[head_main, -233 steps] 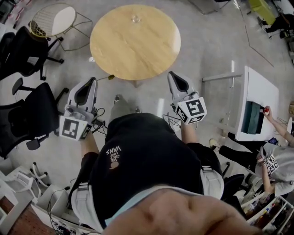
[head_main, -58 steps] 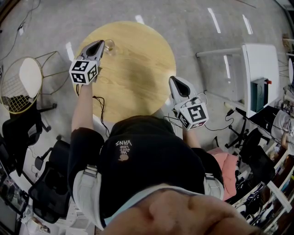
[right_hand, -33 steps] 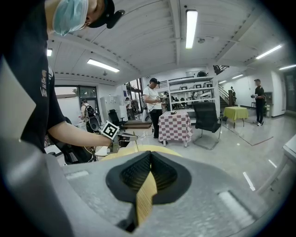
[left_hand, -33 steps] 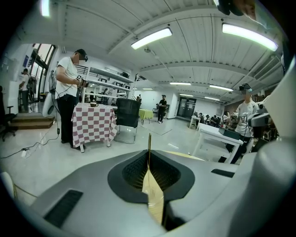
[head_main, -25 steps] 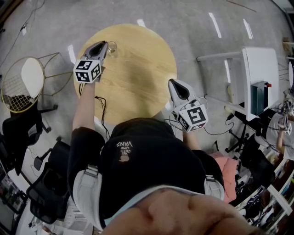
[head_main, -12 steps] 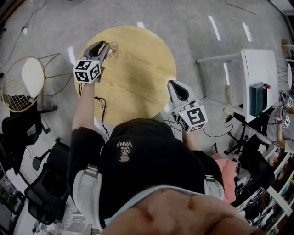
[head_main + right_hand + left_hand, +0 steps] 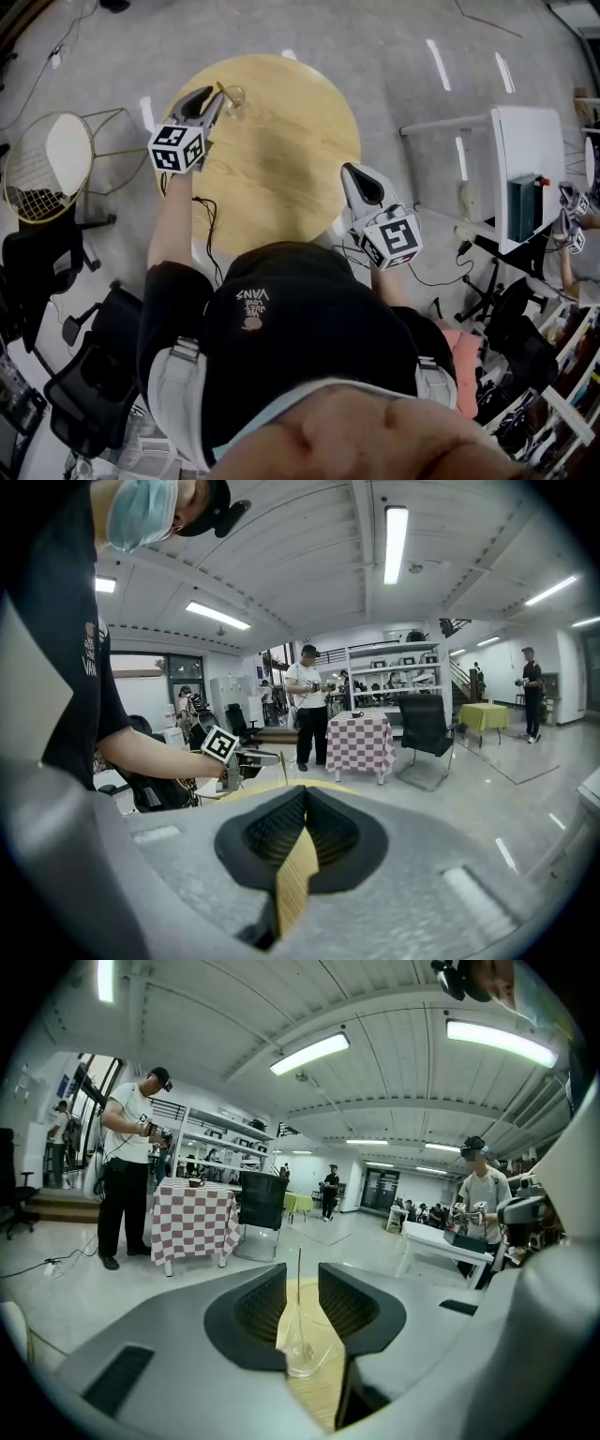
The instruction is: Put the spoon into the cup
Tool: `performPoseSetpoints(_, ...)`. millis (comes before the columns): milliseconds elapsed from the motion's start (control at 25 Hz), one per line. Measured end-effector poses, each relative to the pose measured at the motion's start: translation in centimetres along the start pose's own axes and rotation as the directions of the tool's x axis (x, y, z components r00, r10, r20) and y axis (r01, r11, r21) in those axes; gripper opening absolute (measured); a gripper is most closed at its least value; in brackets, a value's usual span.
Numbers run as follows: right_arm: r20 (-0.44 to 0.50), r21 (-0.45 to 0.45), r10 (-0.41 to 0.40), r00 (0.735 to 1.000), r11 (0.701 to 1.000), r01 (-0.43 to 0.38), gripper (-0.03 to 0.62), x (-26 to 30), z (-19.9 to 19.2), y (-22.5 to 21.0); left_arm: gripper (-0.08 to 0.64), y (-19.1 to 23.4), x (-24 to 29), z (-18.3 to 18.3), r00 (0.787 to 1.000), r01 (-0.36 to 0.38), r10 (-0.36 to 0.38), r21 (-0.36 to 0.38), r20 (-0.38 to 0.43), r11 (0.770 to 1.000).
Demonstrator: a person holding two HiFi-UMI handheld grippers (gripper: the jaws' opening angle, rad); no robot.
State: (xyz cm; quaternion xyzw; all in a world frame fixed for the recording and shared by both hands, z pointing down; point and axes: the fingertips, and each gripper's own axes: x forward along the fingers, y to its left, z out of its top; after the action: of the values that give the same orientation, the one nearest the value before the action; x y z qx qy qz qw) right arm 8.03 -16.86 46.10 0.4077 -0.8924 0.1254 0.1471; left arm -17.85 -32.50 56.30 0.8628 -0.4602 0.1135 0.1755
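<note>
Clear glass cup [image 7: 302, 1358] holds a thin upright spoon [image 7: 299, 1283].
Left gripper [image 7: 301, 1271] jaws, just opened, flank the spoon; right gripper [image 7: 305, 794] jaws meet.

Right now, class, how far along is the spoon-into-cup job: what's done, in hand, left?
Done: the spoon stands in the clear cup on the table. In hand: the left claw has just opened, its jaws apart either side of the handle without pressing it. The right claw is shut and empty. Left: probably only drawing the left claw back.
</note>
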Motion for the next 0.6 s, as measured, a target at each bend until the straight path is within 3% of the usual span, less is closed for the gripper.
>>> performPoseSetpoints(400,0.021,-0.024,0.028,0.999,0.999,-0.027,-0.002,0.2,0.9,1.3,0.112,-0.8,-2.9,0.7,0.999,-0.027,0.027,0.014,0.023,1.000)
performPoseSetpoints(600,0.032,-0.038,0.042,0.999,0.998,-0.040,-0.002,0.3,1.5,2.2,0.060,-1.4,-5.0,1.6,0.998,-0.020,0.018,0.033,0.058,0.999)
